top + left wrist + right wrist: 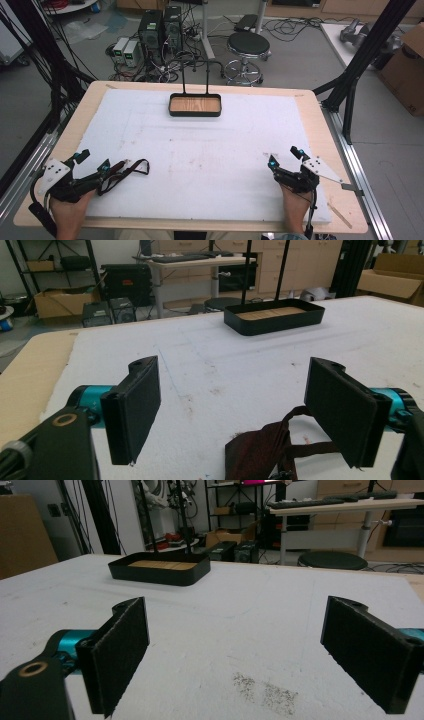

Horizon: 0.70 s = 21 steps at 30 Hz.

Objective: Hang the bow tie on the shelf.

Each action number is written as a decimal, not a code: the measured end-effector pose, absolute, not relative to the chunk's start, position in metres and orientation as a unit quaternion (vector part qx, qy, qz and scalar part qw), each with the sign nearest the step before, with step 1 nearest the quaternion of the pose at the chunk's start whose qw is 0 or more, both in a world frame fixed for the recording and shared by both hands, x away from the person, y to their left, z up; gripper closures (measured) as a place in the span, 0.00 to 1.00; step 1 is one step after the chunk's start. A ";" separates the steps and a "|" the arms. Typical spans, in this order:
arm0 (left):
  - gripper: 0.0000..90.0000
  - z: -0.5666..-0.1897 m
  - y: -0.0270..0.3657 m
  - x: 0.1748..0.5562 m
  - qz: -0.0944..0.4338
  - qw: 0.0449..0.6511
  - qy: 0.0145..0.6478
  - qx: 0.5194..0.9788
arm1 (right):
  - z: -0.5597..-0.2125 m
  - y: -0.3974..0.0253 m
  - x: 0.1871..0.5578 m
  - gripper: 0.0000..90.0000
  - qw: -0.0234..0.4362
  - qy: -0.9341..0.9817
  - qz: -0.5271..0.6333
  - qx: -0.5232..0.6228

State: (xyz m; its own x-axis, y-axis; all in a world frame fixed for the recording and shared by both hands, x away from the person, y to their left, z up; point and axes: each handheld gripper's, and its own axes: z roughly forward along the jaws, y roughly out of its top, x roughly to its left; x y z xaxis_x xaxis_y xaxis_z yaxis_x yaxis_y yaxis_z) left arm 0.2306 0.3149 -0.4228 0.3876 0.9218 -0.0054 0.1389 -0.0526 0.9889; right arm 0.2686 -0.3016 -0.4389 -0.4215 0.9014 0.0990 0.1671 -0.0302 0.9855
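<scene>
A dark maroon strap with loops lies on the white foam mat at the near left. My left gripper is open, and the strap lies partly between its jaws, close to the right-hand pad. My right gripper stands open at the near right with nothing between its jaws; its own view shows bare mat between its pads. A black tray with a wooden floor and a tall wire handle sits at the far middle of the mat.
The mat covers most of a light wooden table. Black frame posts rise at the right. A stool, computer boxes and cables stand on the floor beyond the far edge. A cardboard box is at the far right.
</scene>
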 end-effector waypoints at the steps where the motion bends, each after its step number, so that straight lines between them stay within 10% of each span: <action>1: 0.26 -0.423 0.315 0.231 0.359 0.545 0.421 0.630 | -0.439 -0.302 0.269 0.12 0.320 0.619 0.573 0.432; 21: 0.25 -0.423 0.317 0.230 0.360 0.545 0.426 0.626 | -0.439 -0.301 0.269 0.12 0.320 0.621 0.569 0.433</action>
